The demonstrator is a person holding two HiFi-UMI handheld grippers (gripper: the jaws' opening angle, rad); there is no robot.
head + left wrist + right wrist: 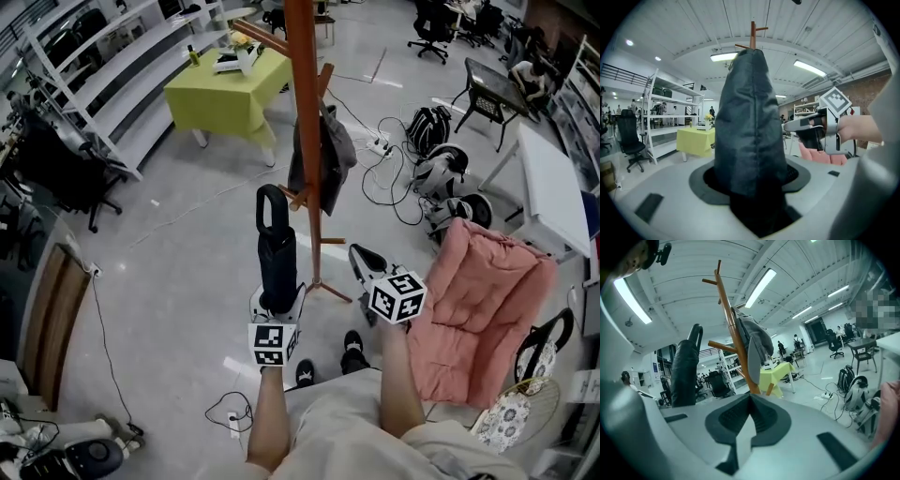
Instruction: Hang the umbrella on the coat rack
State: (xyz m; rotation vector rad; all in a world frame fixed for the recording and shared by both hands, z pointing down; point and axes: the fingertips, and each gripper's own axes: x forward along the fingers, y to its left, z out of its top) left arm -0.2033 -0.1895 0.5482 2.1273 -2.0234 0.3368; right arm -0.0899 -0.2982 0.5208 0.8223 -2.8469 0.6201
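Head view: umbrella (277,251) clamped upright in left tool (277,302), near rack (305,141), not yet hung; right tool (362,264) pressed together, empty.

1. I see the umbrella (277,267) in matt black woven cloth, its handle (271,202) smooth plastic.
2. The coat rack (305,112) is smooth reddish-brown wood.
3. The floor (187,272) is glossy grey.
4. My right gripper (750,401): matt grey plastic, dark ribbed pads (731,416).
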